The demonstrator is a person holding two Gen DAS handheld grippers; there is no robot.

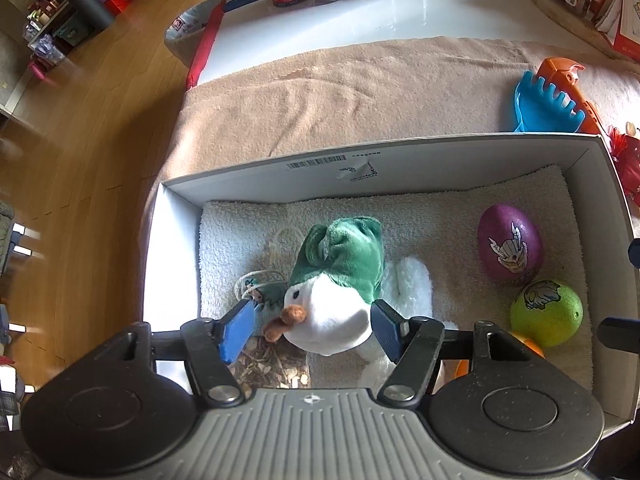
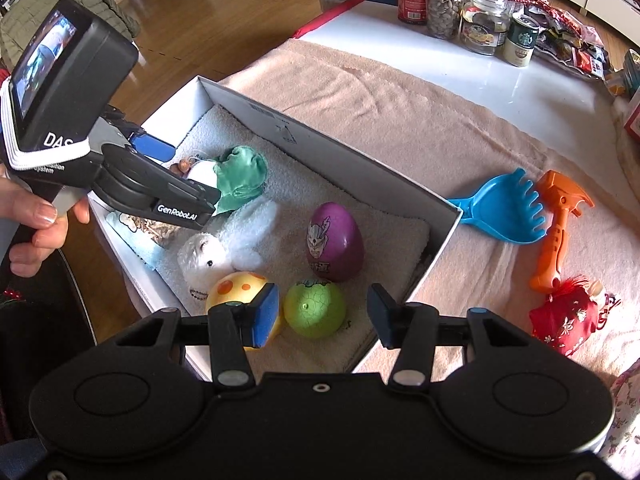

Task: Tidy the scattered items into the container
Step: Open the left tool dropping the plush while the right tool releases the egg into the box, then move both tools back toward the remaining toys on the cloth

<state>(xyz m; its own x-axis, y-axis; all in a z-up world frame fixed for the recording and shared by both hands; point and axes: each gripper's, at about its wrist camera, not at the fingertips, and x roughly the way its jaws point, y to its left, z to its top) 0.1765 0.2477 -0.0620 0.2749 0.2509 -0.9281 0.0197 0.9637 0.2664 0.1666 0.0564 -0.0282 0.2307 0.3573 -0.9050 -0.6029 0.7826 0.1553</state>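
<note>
A white cardboard box (image 1: 360,156) lined with a pale towel sits on a tan cloth. Inside lie a green-hooded white duck plush (image 1: 332,280), a purple egg (image 1: 510,246), a green egg (image 1: 546,312), a yellow spotted egg (image 2: 236,290) and a fluffy white plush (image 2: 216,256). My left gripper (image 1: 310,328) straddles the duck's head with both blue pads standing off it. My right gripper (image 2: 322,316) hovers over the box's near corner above the green egg (image 2: 314,308), jaws apart and holding nothing. Outside the box lie a blue rake (image 2: 502,210), an orange toy axe (image 2: 560,224) and a red cloth doll (image 2: 568,320).
Jars and cans (image 2: 446,6) stand at the back of the white table. The tan cloth (image 2: 400,112) covers the table's near half. A person's hand (image 2: 36,220) holds the left gripper's handle. Wooden floor lies to the left of the table.
</note>
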